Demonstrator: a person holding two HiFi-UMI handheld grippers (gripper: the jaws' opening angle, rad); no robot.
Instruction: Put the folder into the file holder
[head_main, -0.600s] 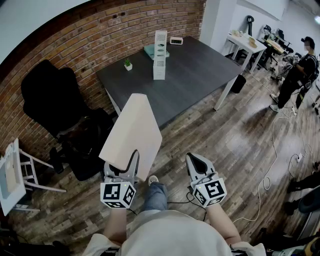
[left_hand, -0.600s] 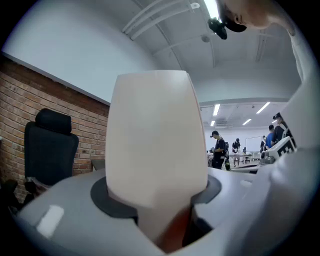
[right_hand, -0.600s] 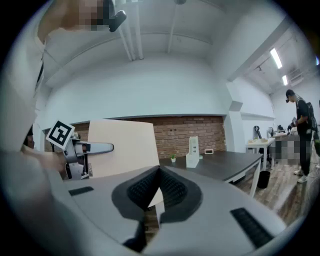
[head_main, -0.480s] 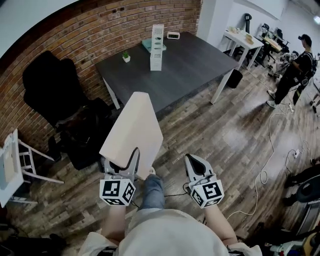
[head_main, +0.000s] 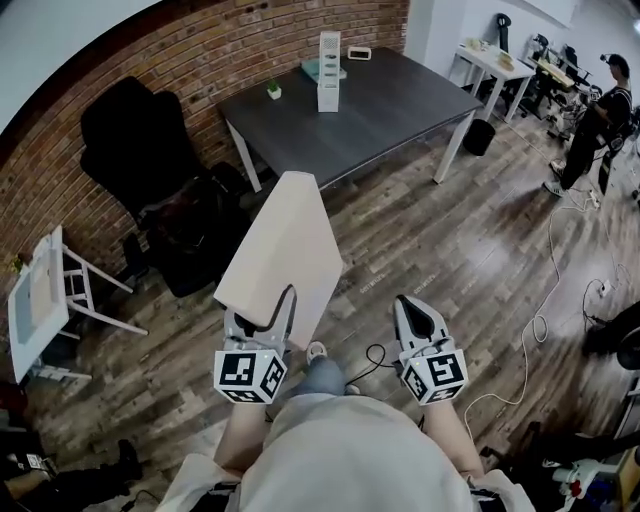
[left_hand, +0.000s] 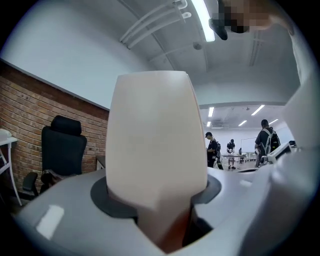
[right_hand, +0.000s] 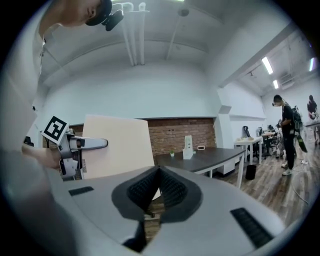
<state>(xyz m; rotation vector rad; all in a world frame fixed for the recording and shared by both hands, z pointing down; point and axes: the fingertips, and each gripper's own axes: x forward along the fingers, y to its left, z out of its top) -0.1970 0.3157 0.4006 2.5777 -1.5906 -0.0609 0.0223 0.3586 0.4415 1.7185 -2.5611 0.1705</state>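
A cream folder (head_main: 282, 255) stands out forward from my left gripper (head_main: 262, 318), which is shut on its near edge. In the left gripper view the folder (left_hand: 155, 140) fills the middle, clamped between the jaws. My right gripper (head_main: 420, 318) is held beside it to the right, shut with nothing in it; its ribbed pads (right_hand: 159, 188) meet. The right gripper view shows the folder (right_hand: 117, 145) at left. A white file holder (head_main: 329, 57) stands upright far off on the dark table (head_main: 400, 110), also small in the right gripper view as the file holder (right_hand: 188, 147).
A black office chair (head_main: 140, 150) stands by the brick wall left of the table. A white folding stand (head_main: 45, 300) is at far left. A small plant (head_main: 272, 91) and a teal item sit on the table. Cables (head_main: 540, 320) lie on the wood floor; a person (head_main: 590, 120) stands at far right.
The view has shifted: table and file holder now sit higher and further right in the picture. Both grippers hold the same pose, folder still in the left one.
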